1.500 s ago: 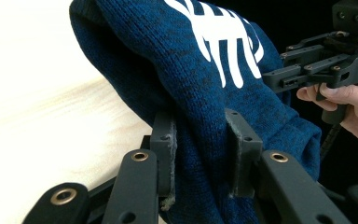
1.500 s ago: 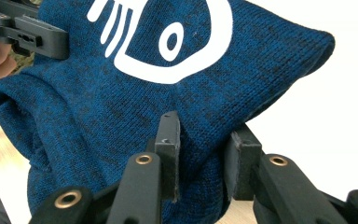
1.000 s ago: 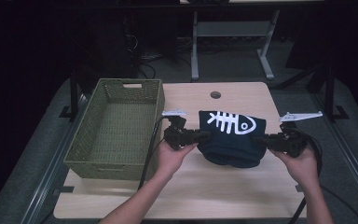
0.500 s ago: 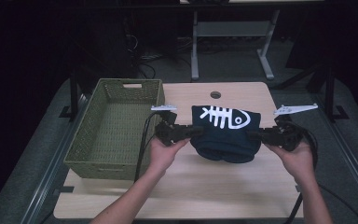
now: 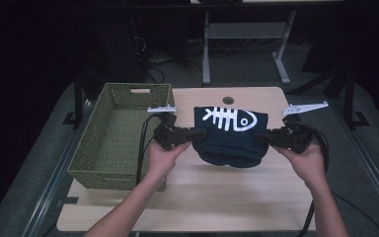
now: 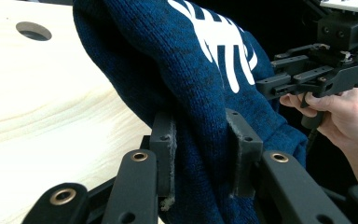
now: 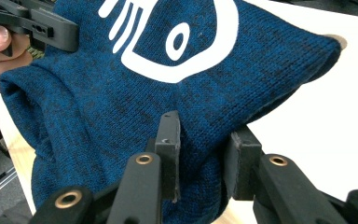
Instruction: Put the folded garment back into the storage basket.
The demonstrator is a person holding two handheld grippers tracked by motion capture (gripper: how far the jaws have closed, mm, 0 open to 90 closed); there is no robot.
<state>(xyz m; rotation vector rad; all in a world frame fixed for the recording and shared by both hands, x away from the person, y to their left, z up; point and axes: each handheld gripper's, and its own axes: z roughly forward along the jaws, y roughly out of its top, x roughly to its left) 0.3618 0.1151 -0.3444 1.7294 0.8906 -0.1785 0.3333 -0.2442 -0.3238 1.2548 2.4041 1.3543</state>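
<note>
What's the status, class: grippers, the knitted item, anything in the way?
Left gripper and right gripper both shut on blue fish-bone sweater, one at each side. Sweater lifted, sagging between them. Green basket to the left, nothing blocking.

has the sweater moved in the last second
Yes. Judged against the basket, the sweater, held between both hand-held grippers, has shifted left toward it and slightly up in the high view.

Quick count: one navy knit sweater [image 5: 232, 136] with a white fishbone print mid-frame, one green woven basket [image 5: 123, 133] at left, two grippers, left [image 5: 196, 133] and right [image 5: 262, 138], one wooden counter [image 5: 212, 192].
</note>
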